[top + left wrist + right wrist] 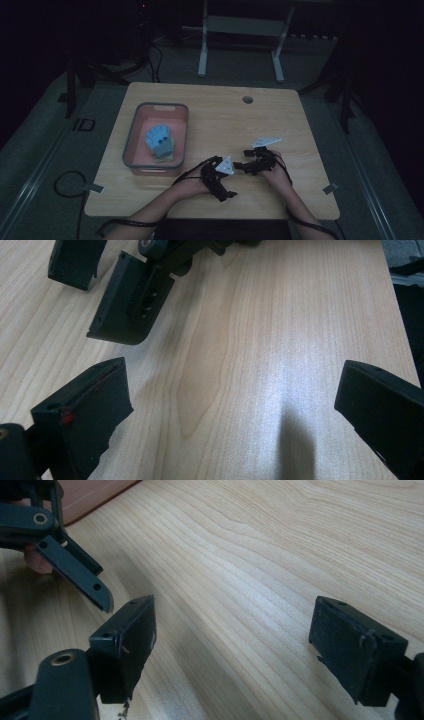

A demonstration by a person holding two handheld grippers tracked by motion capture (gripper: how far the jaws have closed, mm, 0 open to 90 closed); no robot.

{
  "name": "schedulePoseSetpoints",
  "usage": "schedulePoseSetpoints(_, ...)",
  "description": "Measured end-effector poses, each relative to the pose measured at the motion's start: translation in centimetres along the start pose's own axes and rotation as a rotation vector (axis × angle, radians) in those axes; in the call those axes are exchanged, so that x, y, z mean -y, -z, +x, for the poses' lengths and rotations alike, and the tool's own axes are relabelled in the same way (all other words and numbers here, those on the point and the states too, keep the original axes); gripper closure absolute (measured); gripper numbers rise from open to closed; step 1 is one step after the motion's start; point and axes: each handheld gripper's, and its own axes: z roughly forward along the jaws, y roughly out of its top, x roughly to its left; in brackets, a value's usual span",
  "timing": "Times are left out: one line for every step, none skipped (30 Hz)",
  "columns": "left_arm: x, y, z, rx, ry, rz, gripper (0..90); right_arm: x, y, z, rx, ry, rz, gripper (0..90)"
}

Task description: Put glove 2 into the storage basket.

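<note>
you hold two grippers, left gripper [227, 192] and right gripper [240, 161], both released; one bin [131, 142] sits left of them.

A blue, fan-shaped soft item [158, 136] lies flat inside the grey-rimmed pink plastic bin [131, 145], atop something tan.

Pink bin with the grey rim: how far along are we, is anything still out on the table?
Looks done: the blue glove-like item and a greyish piece beside it lie inside the pink bin with the grey rim. In hand: nothing; the left gripper and right gripper are both open over the bare wooden table. Left: nothing loose shows on the tabletop in the high view, so probably just finishing.
</note>
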Motion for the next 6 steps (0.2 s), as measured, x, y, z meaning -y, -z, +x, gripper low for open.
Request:
schedulePoseSetpoints(0.02,-0.01,0.01,0.0,0.002,0.0,1.6,-0.01,-0.01,0.02,0.003,0.003,0.002,19.0)
schedulePoseSetpoints(0.05,-0.02,0.0,0.001,0.002,-0.001,1.6,-0.01,-0.01,0.02,0.004,0.004,0.003,19.0)
schedulePoseSetpoints(0.06,-0.01,0.03,0.001,-0.002,0.002,1.6,0.0,-0.02,0.0,0.005,0.004,0.003,19.0)
schedulePoseSetpoints(0.08,-0.04,0.0,0.001,0.003,0.002,1.6,0.01,-0.03,0.0,0.006,0.005,0.003,19.0)
schedulePoseSetpoints(0.09,-0.03,0.01,0.001,0.001,0.002,1.6,0.02,-0.04,-0.01,0.009,0.007,0.004,19.0)
schedulePoseSetpoints(0.1,-0.03,0.02,0.002,0.001,-0.002,1.6,0.03,-0.05,-0.03,0.009,0.009,0.004,19.0)
